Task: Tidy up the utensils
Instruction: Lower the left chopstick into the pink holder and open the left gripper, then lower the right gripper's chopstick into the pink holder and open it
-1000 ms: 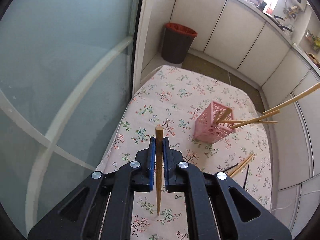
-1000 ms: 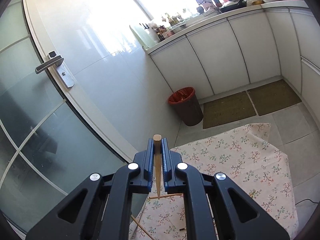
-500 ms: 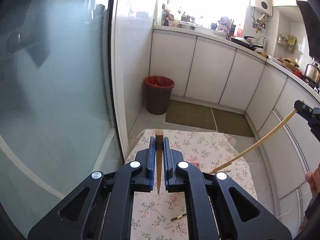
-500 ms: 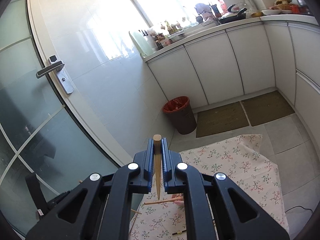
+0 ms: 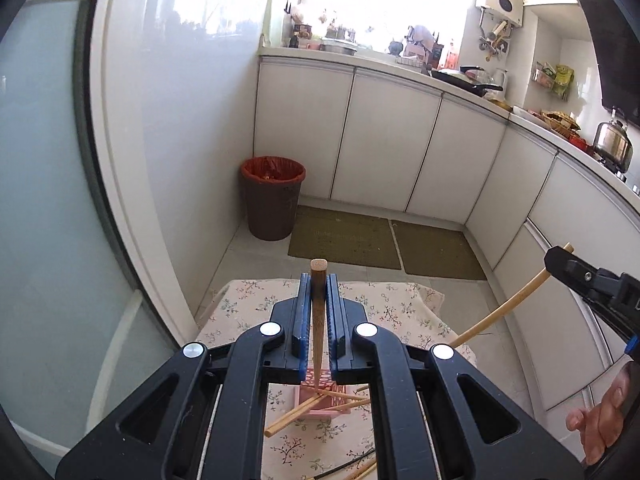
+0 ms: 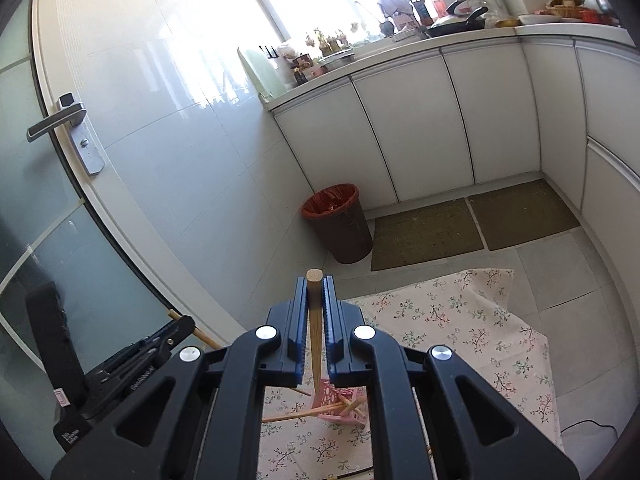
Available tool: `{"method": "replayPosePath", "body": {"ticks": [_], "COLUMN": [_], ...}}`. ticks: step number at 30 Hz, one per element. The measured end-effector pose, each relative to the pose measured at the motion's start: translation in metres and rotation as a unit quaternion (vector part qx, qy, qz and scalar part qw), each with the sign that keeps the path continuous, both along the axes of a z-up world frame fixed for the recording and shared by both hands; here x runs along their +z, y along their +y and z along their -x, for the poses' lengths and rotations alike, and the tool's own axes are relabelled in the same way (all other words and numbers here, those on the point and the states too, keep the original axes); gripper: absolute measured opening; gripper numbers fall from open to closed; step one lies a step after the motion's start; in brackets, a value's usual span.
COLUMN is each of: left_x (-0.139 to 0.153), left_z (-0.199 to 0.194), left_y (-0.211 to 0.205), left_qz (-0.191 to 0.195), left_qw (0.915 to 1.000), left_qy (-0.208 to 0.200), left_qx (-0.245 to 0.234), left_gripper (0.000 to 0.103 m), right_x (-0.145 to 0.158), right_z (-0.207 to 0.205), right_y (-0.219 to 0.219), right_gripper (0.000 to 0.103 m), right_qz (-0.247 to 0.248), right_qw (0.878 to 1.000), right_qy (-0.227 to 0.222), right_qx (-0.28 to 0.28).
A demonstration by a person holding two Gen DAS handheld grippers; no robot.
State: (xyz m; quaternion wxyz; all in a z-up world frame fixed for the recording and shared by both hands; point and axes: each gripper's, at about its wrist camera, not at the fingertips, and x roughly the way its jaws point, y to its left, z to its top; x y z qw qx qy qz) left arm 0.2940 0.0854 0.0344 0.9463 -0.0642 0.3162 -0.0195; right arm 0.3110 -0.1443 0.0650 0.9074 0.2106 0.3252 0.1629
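Two tools – left tool (image 5: 318, 300) and right tool (image 6: 315, 300) – each clamp one chopstick above one pink basket (image 5: 322, 398)

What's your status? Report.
Left hand-held gripper shut on chopstick; right hand-held gripper likewise. Pink holder below, chopsticks inside. Nothing blocking.

Two grippers, left (image 5: 318, 280) and right (image 6: 316, 280), each clamp one chopstick (image 5: 318, 320). One pink holder (image 5: 324, 394) contains several more. One bin (image 5: 272, 196) at eleven o'clock, two floor mats (image 5: 344, 236).
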Motion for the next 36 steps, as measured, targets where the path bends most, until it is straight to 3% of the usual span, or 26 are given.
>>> {"method": "replayPosePath", "body": {"ticks": [5, 7, 9, 16, 25, 30, 31, 34, 36], "left_x": [-0.053, -0.061, -0.052, -0.011, -0.023, -0.015, -0.012, -0.006, -0.004], "left_z": [-0.015, -0.009, 0.004, 0.031, 0.035, 0.050, 0.053, 0.066, 0.073], "left_y": [-0.006, -0.005, 0.003, 0.032, 0.045, 0.046, 0.045, 0.038, 0.032], "left_qz": [-0.001, 0.000, 0.015, 0.045, 0.048, 0.042, 0.043, 0.044, 0.043], "left_qw": [0.9995, 0.9993, 0.9997, 0.9986, 0.9986, 0.9988, 0.9987, 0.9987, 0.9989], "left_qy": [0.032, 0.033, 0.012, -0.028, -0.009, -0.011, -0.013, -0.018, -0.016], "left_qx": [-0.008, -0.016, -0.013, 0.007, 0.022, 0.023, 0.021, 0.017, 0.010], "left_gripper": [0.010, 0.016, 0.025, 0.029, 0.031, 0.032, 0.033, 0.039, 0.040], "right_x": [-0.022, -0.027, -0.030, -0.038, -0.072, -0.056, -0.051, -0.039, -0.035], "right_z": [-0.012, -0.016, -0.018, -0.022, -0.032, -0.015, -0.008, 0.018, 0.034], "right_y": [0.006, 0.010, 0.014, 0.038, 0.069, 0.058, 0.054, 0.043, 0.035], "right_gripper": [0.008, 0.008, 0.008, 0.008, 0.011, 0.013, 0.014, 0.033, 0.034], "right_qz": [0.002, 0.005, 0.012, 0.034, 0.046, 0.051, 0.055, 0.069, 0.081], "right_qw": [1.000, 1.000, 1.000, 0.999, 0.998, 0.998, 0.998, 0.998, 0.997], "right_qy": [0.016, 0.019, 0.019, 0.014, 0.021, 0.004, 0.001, -0.011, -0.012], "right_qx": [0.002, 0.004, 0.006, 0.011, 0.030, 0.022, 0.019, 0.003, -0.005]}}
